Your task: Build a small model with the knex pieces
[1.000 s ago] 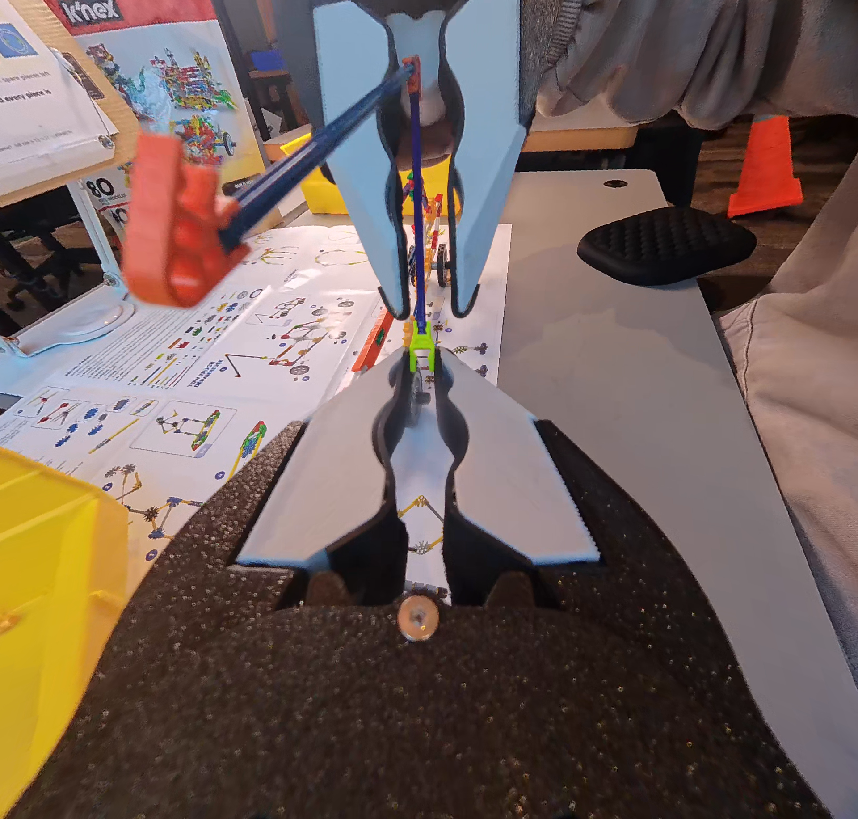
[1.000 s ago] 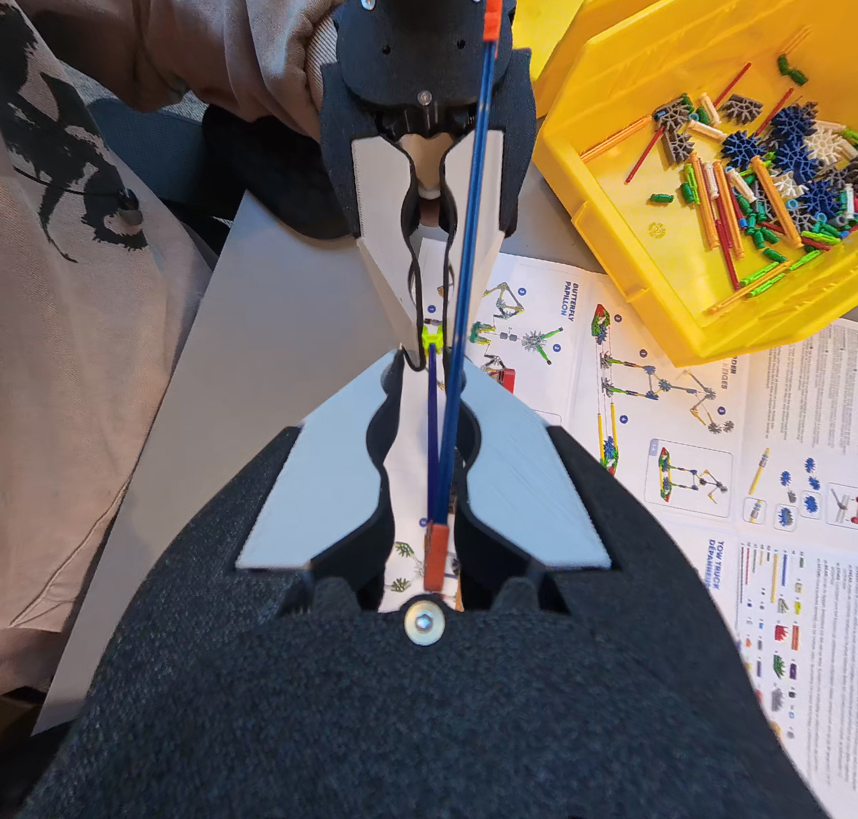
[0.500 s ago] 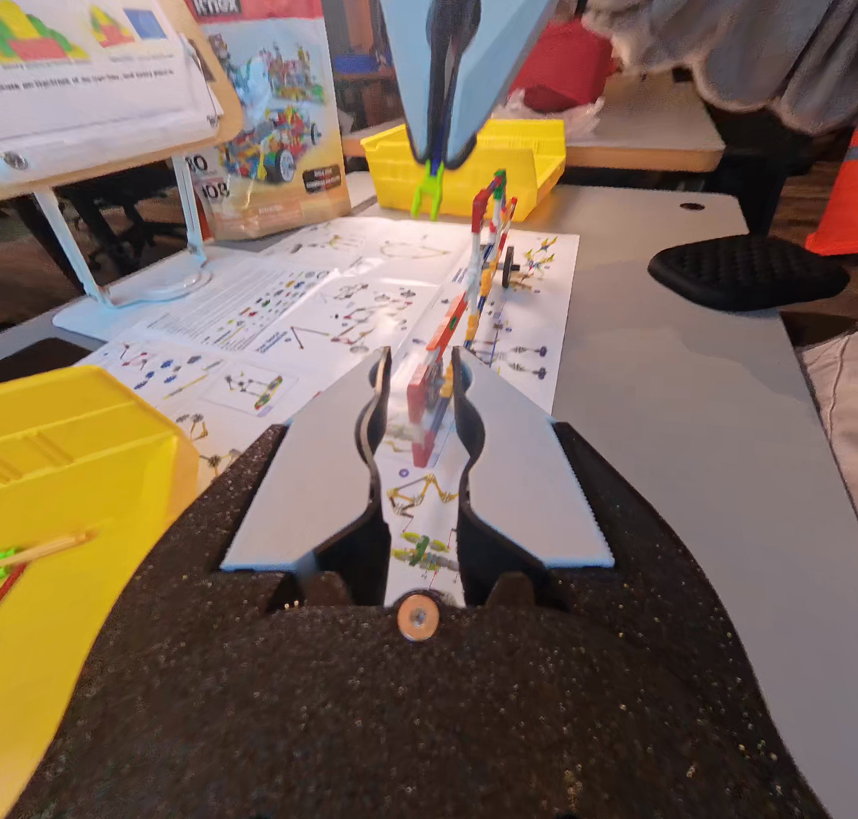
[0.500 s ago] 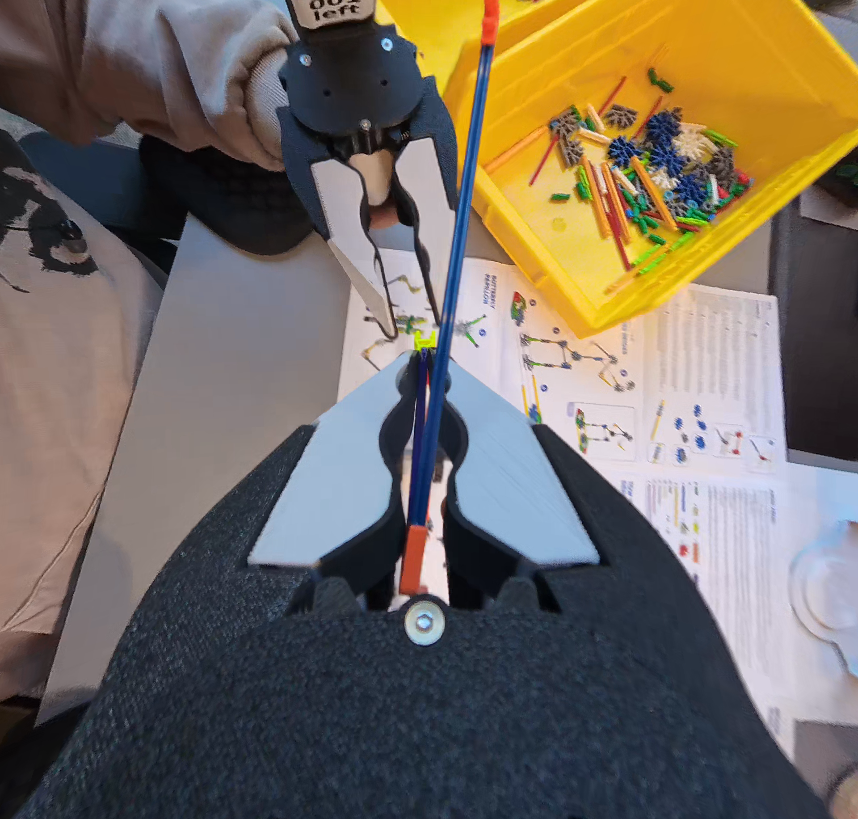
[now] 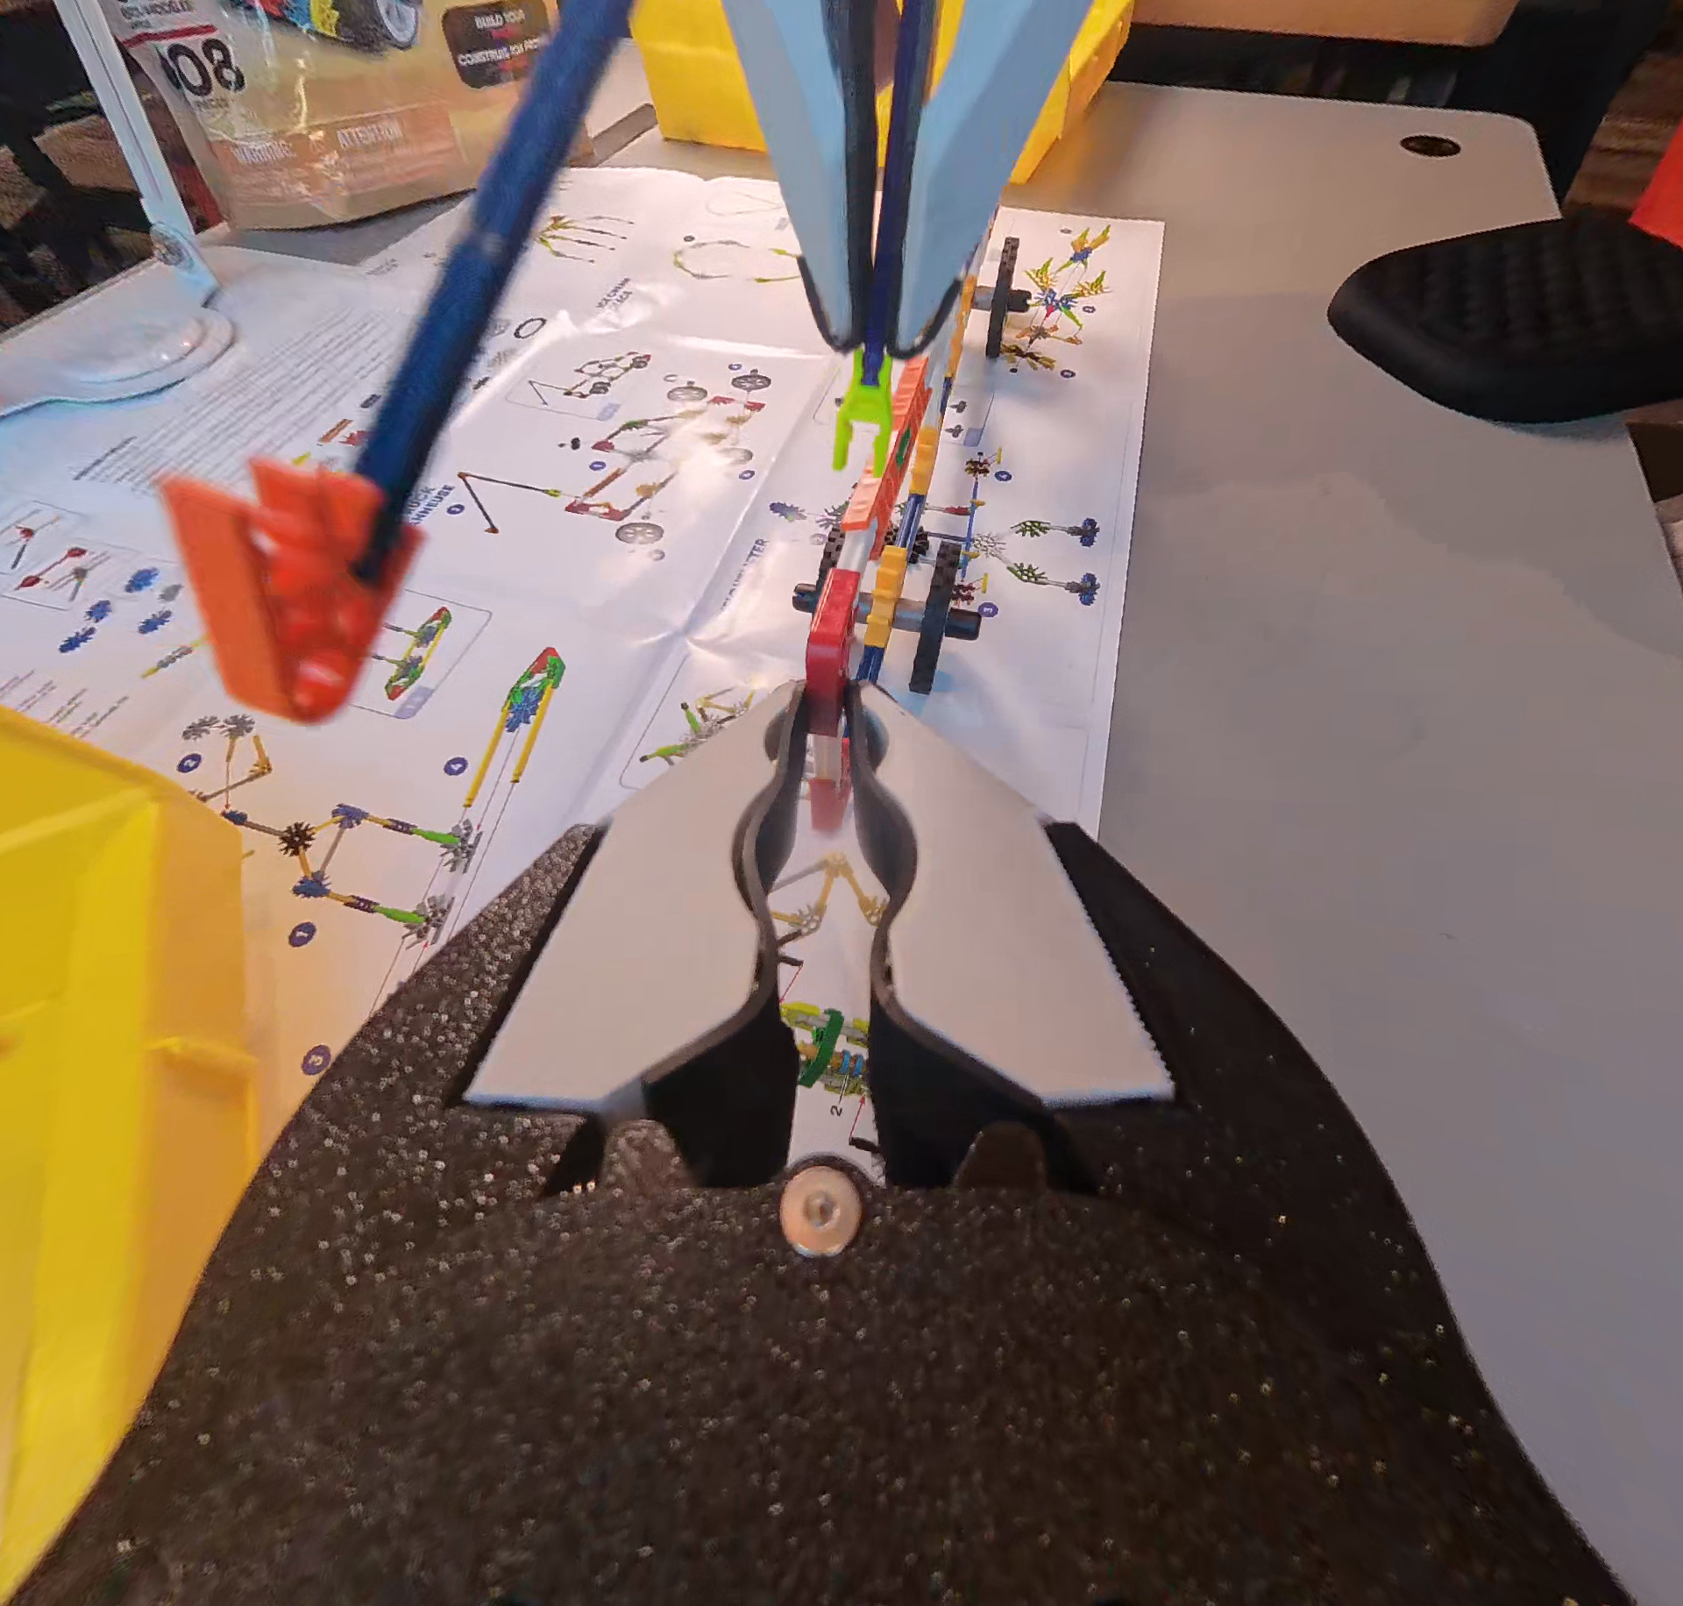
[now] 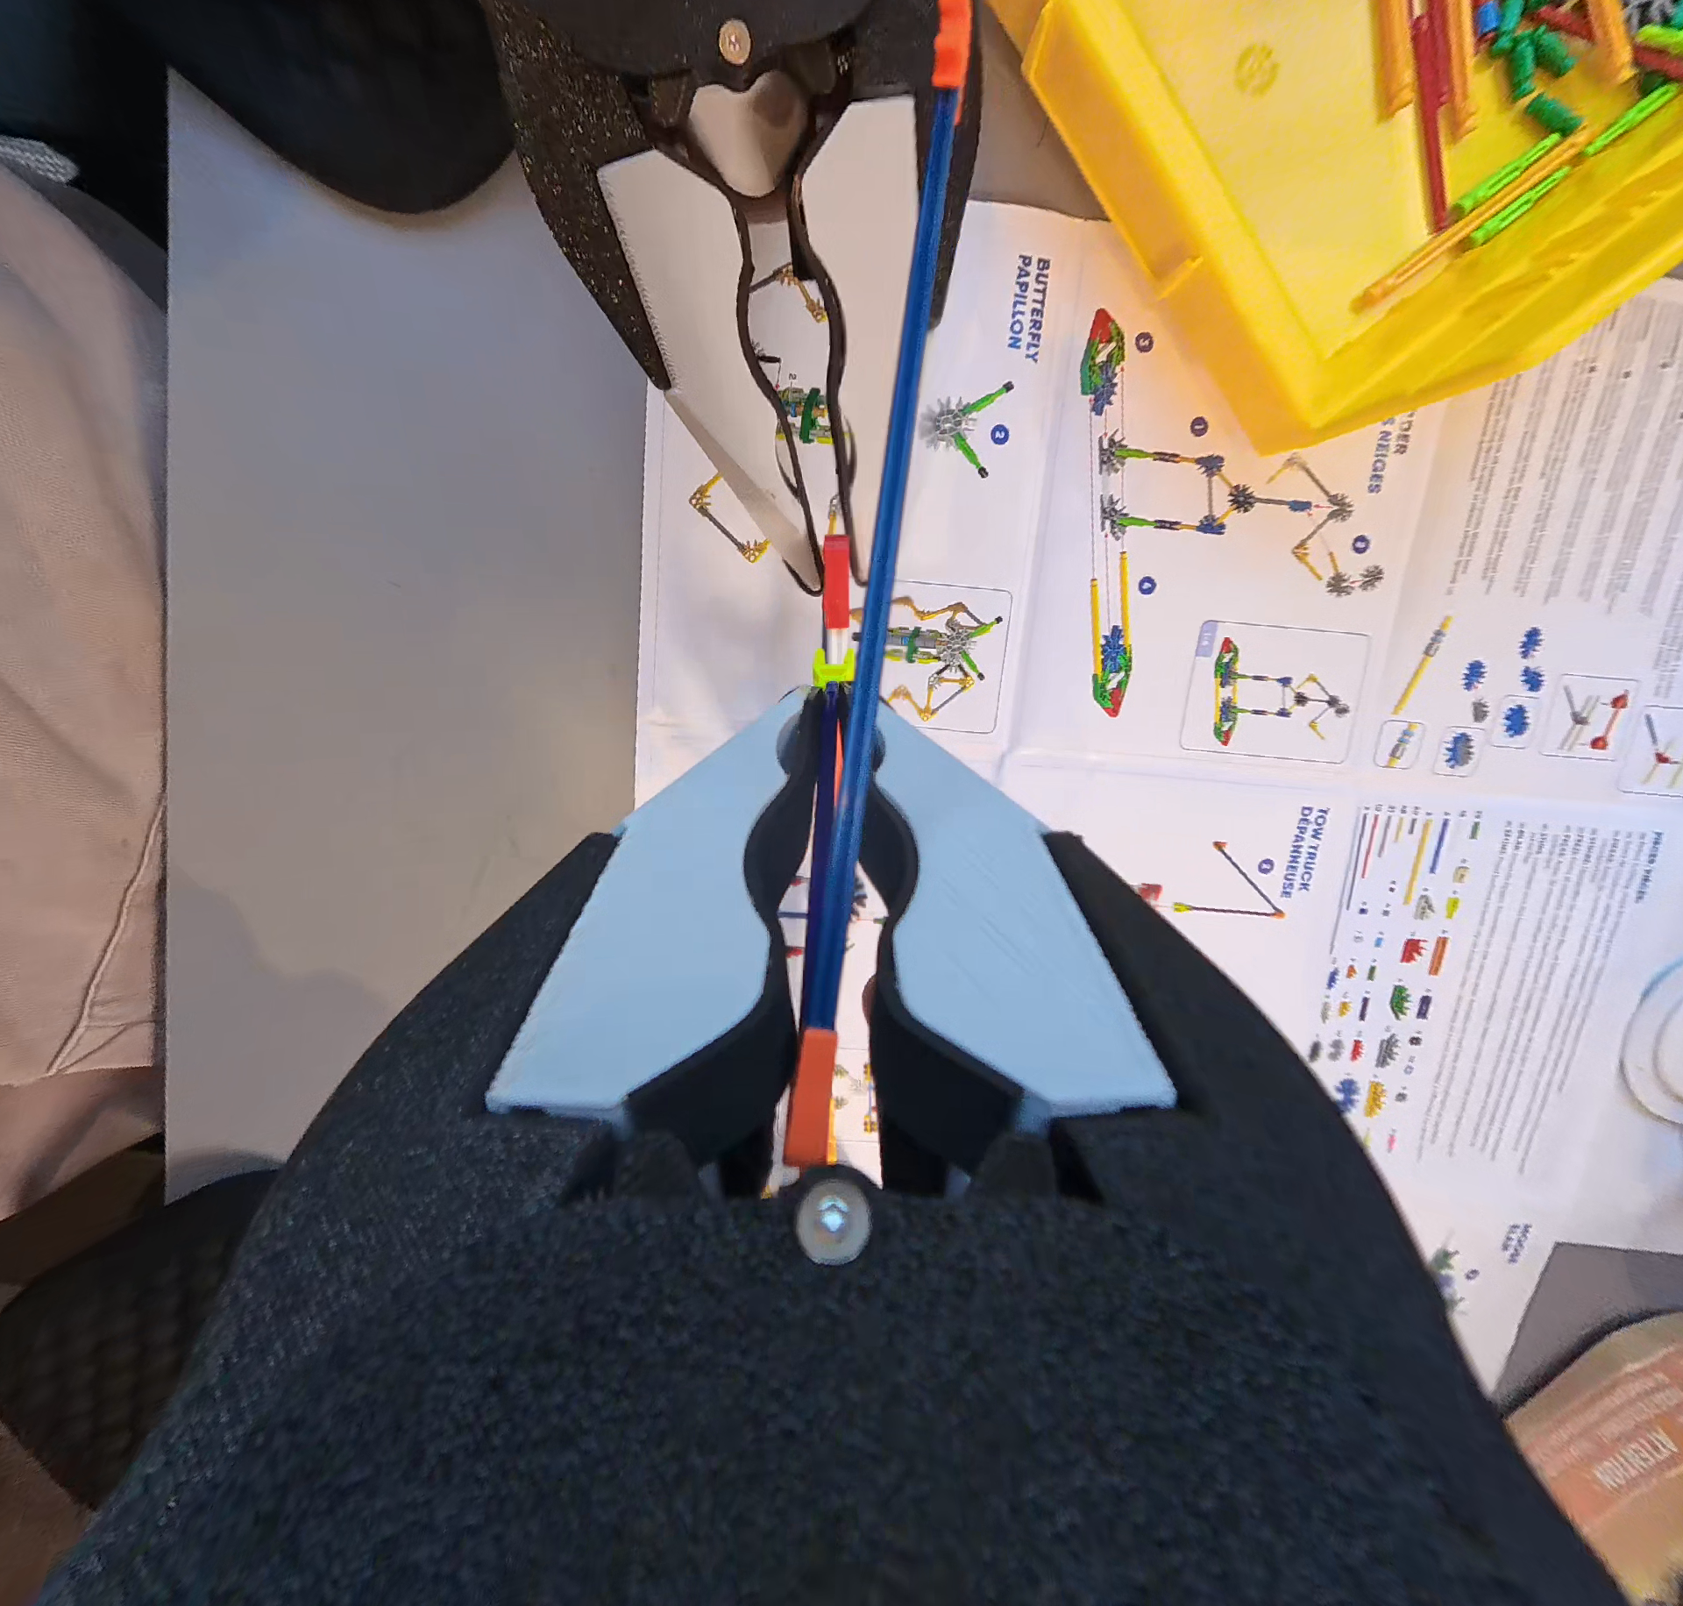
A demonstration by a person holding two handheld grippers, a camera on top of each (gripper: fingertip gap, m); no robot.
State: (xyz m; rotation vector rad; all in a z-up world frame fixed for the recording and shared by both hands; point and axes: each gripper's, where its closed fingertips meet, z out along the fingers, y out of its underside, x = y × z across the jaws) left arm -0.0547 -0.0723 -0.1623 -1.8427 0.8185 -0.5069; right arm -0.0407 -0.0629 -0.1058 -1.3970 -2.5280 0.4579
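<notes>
Grey table [image 5: 1320, 560] carried the instruction sheet [image 5: 565, 433], which lay flat under everything, likely as a build reference. A yellow bin [image 6: 1366, 151] of loose rods and connectors sat at the sheet's edge, within reach of both tools. The wheeled model [image 5: 911, 542] stood on the sheet, long axis running near to far in the left wrist view, wheels [image 5: 938, 615] on the paper. Left gripper [image 5: 824, 743] had its fingers nearly together around the model's near end, a red connector [image 5: 831, 642] on a white rod; firm contact couldn't be confirmed, but it looked like steadying the model. Right gripper [image 6: 833, 715] was clamped on a blue-rod piece [image 6: 897, 396]: two blue rods joined inside its fingers by an orange connector [image 6: 810, 1098]. The longer rod ran out past the tips at a slant, ending in an orange end piece [image 5: 282, 597]. The shorter rod pointed down at the model, its green clip [image 5: 861, 406] open end first, just above the model's top, not visibly touching.
</notes>
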